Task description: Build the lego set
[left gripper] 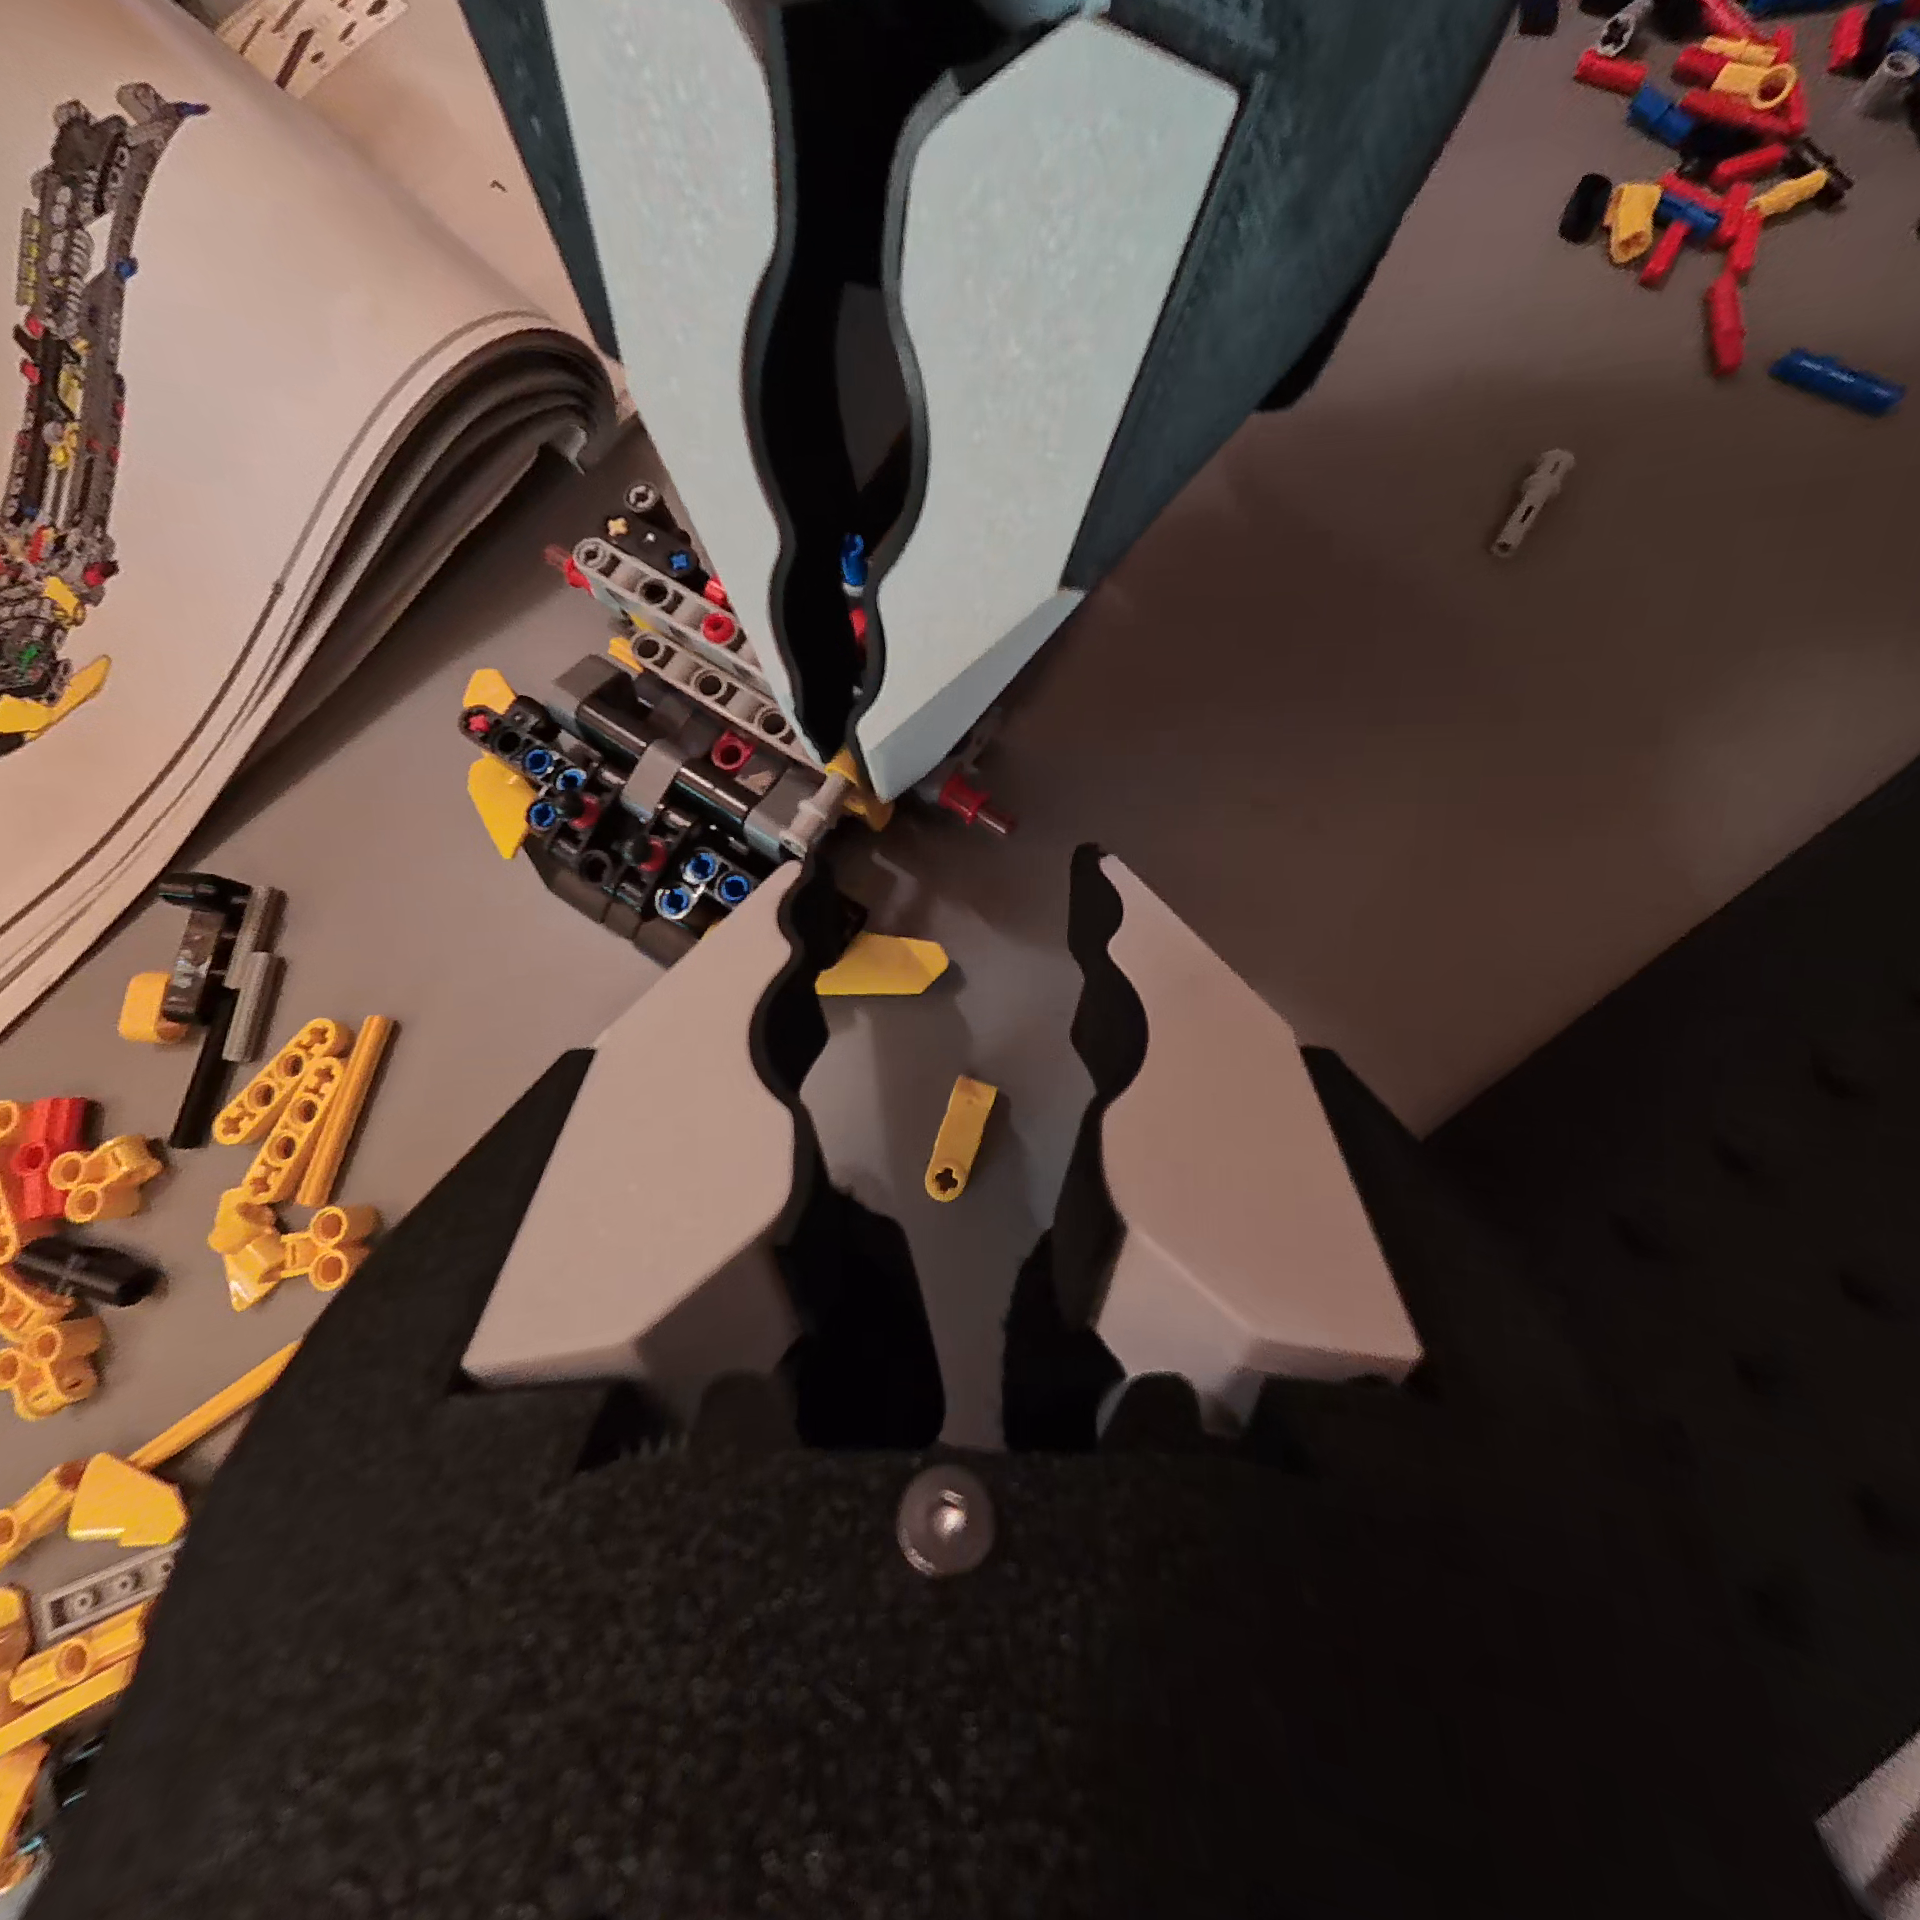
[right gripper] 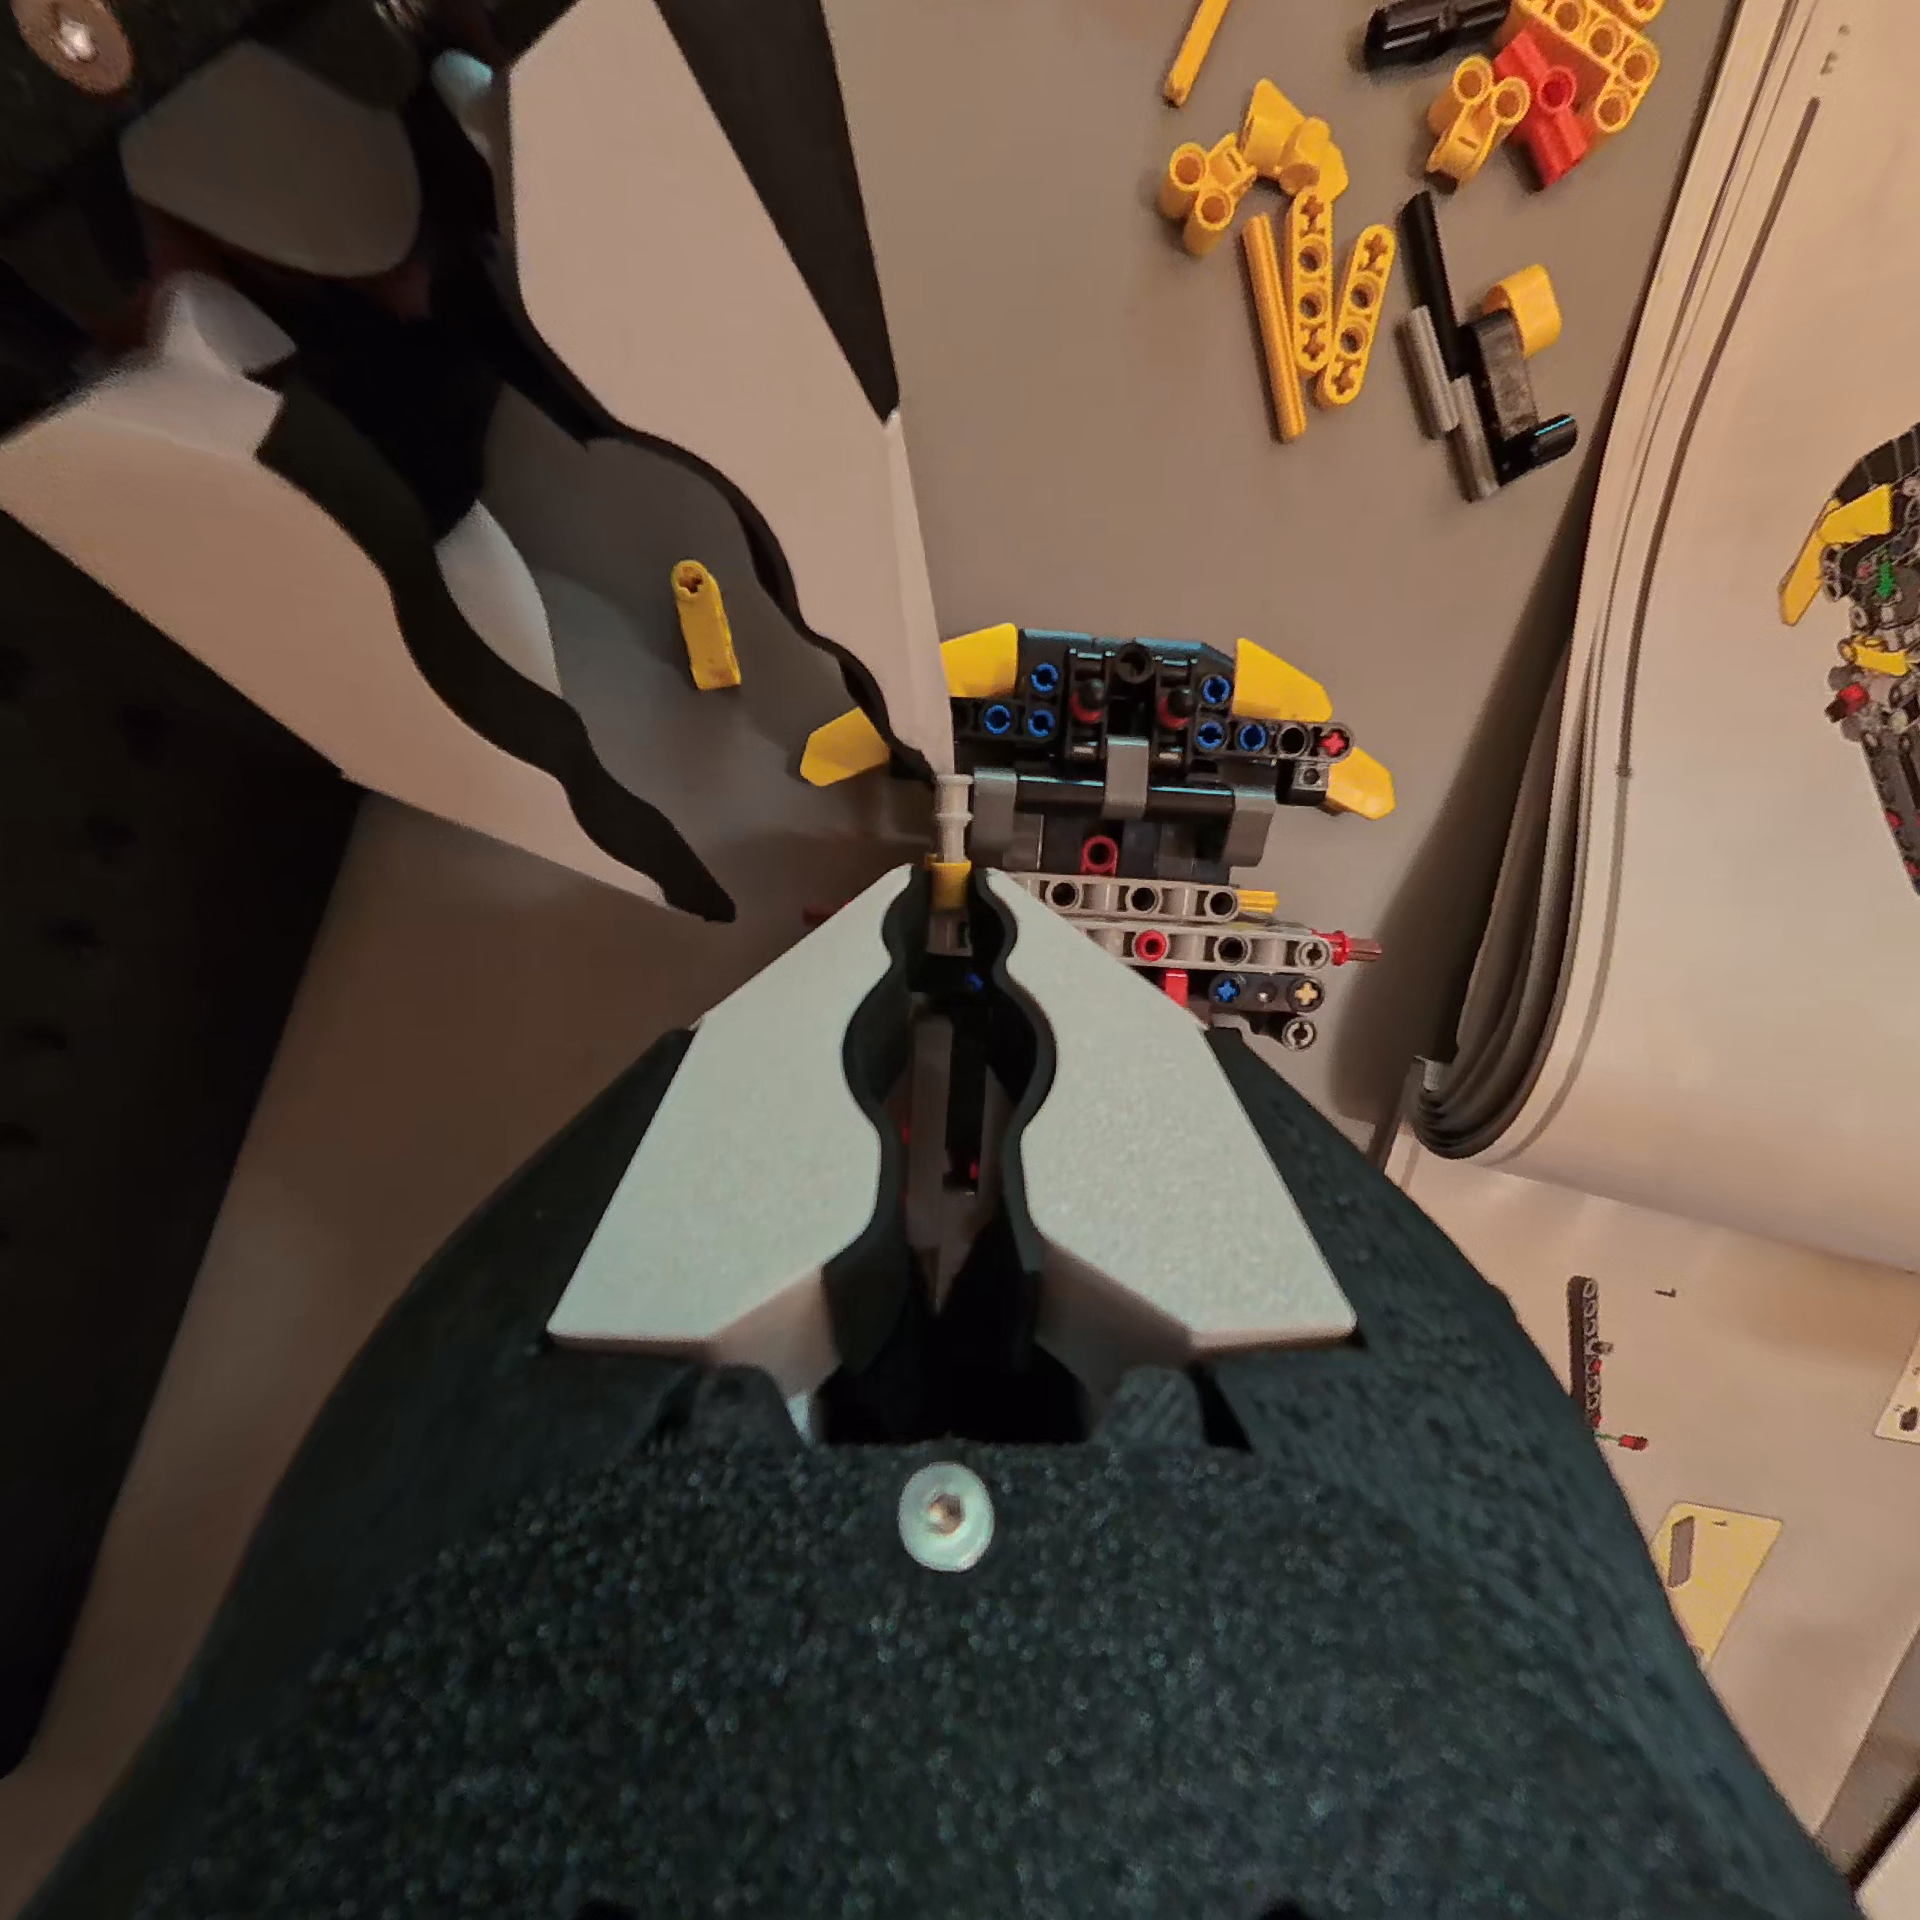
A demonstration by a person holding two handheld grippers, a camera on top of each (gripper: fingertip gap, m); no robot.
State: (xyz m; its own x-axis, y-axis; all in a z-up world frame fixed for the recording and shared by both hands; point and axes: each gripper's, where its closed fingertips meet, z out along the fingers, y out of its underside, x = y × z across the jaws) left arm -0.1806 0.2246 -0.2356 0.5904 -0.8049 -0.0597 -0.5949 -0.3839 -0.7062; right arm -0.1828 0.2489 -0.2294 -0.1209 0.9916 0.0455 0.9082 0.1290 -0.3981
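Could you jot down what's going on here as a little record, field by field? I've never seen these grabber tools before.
setting: grey table strewn with toy bricks
left gripper: open, empty, tips beside the model
right gripper: shut on the model's edge, by a yellow piece
half-built model: black, grey and yellow, resting on the table
loose yellow connector: lying between the left gripper's fingers, untouched
instruction booklet: open, beside the model
spare parts: yellow pile; red and blue pile
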